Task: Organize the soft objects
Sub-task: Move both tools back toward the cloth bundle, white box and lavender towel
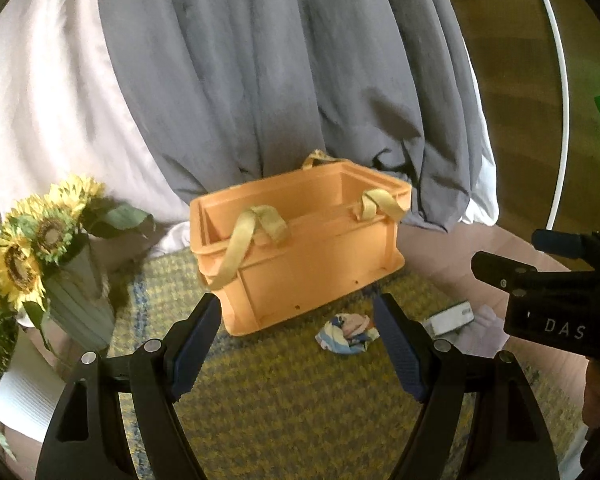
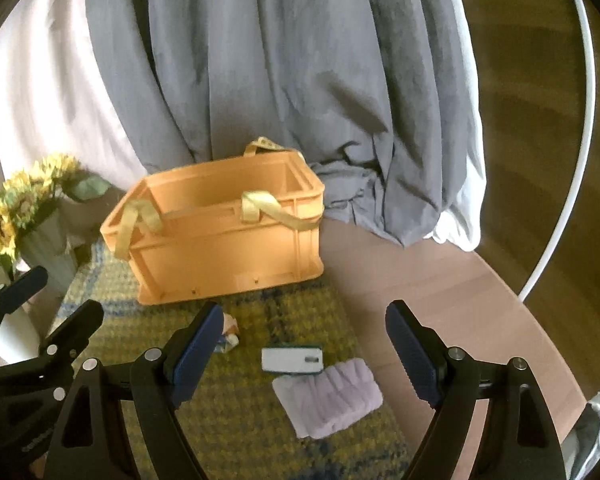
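Left wrist view: left tongs (image 1: 298, 314) at bottom centre, angled down, jaws wide, nothing between. Orange crate (image 1: 300, 240) with yellow straps centre frame on woven mat (image 1: 268, 400). Crumpled patterned cloth (image 1: 346, 330) just below crate. Sunflowers in vase (image 1: 32, 248) at left. Grey curtain (image 1: 260, 60) fills top.

Right wrist view: right tongs (image 2: 304, 320) bottom centre, wide, empty. Lilac folded towel (image 2: 328, 398) lower centre on mat, white flat object (image 2: 292, 360) just above it. Round wooden tabletop (image 2: 420, 280) at right.
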{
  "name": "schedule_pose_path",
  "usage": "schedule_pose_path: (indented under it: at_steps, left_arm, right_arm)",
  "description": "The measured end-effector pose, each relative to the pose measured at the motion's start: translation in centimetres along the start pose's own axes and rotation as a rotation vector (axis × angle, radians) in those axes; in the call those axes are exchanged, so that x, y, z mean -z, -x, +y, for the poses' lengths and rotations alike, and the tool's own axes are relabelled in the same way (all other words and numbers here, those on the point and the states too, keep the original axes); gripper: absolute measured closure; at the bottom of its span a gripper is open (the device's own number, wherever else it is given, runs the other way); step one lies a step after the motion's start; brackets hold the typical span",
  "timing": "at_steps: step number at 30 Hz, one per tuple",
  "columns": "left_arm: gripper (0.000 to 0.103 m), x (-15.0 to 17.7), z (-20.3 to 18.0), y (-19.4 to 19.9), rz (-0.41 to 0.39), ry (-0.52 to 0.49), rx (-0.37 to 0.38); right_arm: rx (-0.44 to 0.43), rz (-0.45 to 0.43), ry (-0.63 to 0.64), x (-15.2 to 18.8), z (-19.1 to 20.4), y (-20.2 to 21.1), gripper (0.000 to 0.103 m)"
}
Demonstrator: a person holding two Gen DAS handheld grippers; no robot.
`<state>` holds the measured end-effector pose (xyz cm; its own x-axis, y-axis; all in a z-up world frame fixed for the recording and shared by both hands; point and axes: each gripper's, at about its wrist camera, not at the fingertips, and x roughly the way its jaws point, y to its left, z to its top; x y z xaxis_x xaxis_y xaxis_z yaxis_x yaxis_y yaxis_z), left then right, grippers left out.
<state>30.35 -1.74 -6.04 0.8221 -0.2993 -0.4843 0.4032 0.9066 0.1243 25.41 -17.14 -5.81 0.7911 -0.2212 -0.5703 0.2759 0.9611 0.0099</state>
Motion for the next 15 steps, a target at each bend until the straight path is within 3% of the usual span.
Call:
schedule_pose_path:
  at_steps: [15]
  left_arm:
    - [0.025,2.4,-0.4,-6.0,0.085,-0.056,0.061]
  right_arm:
    - [-0.002,0.134,0.032,1.6,0.8,-4.9,0.02]
